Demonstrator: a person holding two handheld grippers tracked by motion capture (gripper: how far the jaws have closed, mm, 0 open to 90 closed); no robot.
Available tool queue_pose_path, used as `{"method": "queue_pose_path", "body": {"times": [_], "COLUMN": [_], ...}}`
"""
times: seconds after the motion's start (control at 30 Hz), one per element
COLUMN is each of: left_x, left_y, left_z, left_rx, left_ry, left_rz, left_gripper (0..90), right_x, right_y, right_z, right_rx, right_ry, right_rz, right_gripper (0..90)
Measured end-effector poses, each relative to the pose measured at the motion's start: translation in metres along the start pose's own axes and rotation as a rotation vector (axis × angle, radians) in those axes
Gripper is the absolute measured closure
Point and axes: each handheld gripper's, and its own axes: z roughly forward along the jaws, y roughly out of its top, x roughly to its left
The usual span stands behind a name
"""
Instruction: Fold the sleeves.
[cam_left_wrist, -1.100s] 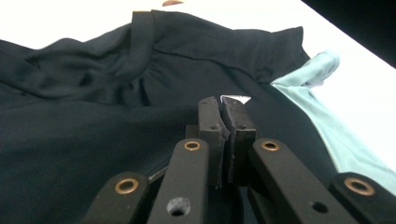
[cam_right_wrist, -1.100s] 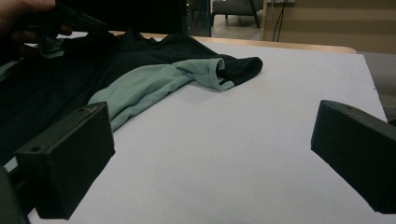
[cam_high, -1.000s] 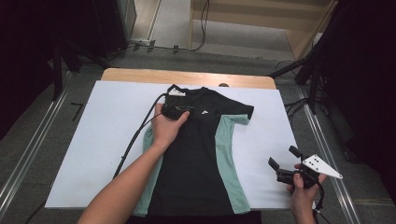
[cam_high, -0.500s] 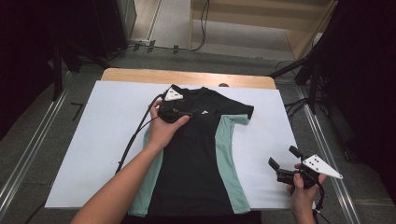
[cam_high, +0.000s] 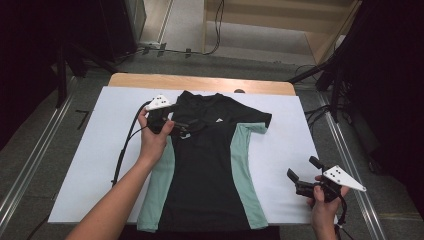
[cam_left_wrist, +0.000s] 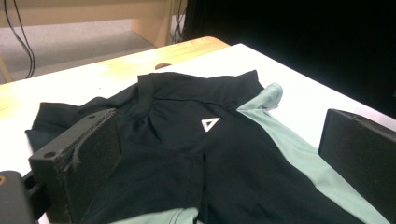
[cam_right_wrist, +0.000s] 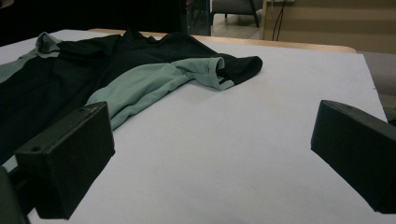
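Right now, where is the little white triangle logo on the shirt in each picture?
High view: the triangle logo sits upper middle, on the shirt's chest.
Left gripper view: centre, between the jaws.
Right gripper view: not in it.
Shared landmark: the green sleeve.

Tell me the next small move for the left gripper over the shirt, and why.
Probably draw the left gripper back off the shirt. Its jaws have just been opening and now stand wide with nothing between them, so the fold looks released. The right gripper waits open over the white sheet beside the shirt.
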Motion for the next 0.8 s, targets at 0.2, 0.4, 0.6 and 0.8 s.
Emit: {"method": "queue_pose_path", "body": {"times": [0.2,0.4,0.6,0.8], "left_x": [0.004,0.008,0.011,0.010], "left_y": [-0.005,-0.011,-0.024,-0.040], "left_z": [-0.019,-0.039,-0.058,-0.078], "left_rx": [-0.020,-0.040,-0.041,-0.034], "left_ry": [0.020,0.031,0.052,0.067], "left_rz": [-0.007,-0.015,-0.017,-0.023], "left_gripper": [0.0,0.0,0.0,0.0], "right_x": [0.000,0.001,0.002,0.001], "right_y": [0.000,0.000,0.000,0.000], "right_z": [0.000,0.000,0.002,0.001], "right_rx": [0.002,0.008,0.013,0.005], "right_ry": [-0.003,-0.007,-0.015,-0.013], "right_rz": [0.000,0.000,-0.005,0.004], "right_gripper": [0.0,0.0,0.0,0.0]}}
